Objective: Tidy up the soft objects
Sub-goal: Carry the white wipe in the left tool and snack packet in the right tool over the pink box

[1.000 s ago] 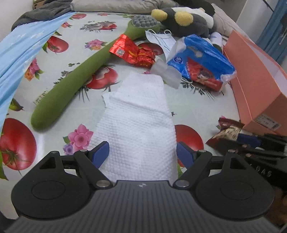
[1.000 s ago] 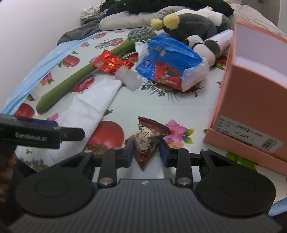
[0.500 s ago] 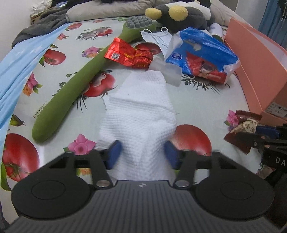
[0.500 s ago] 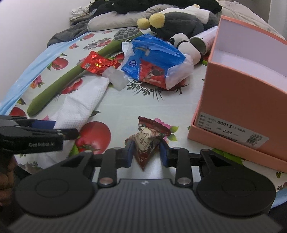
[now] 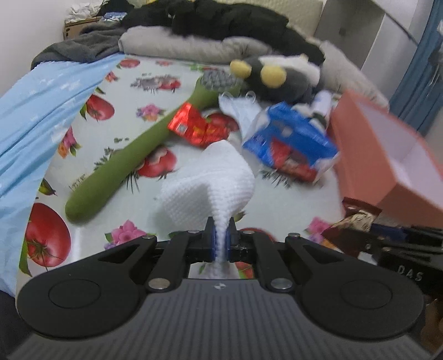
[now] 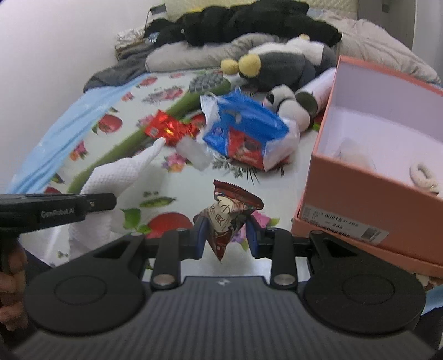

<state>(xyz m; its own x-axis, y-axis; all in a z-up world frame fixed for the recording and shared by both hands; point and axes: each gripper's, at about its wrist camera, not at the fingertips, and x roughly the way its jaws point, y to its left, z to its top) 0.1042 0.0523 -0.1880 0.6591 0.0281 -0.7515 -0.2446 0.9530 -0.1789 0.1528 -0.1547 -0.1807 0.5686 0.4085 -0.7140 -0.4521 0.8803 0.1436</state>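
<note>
- White cloth point(image 5: 210, 180) pinched in left gripper point(image 5: 220, 241) – jaws just closed on near edge, far end trailing toward the tablecloth.
- Snack packet point(image 6: 228, 213) clamped in right gripper point(image 6: 225, 238), narrow.
- Both to be lifted clear, then carried over pink box point(image 6: 360, 199) at right – no dragging.

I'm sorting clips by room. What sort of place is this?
Probably a bedroom: a grey pillow, dark clothes and a plush toy lie heaped beyond a fruit-print cloth.

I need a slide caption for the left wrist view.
Left gripper pinches a white cloth, lifting it off the flowered table cover.
</note>
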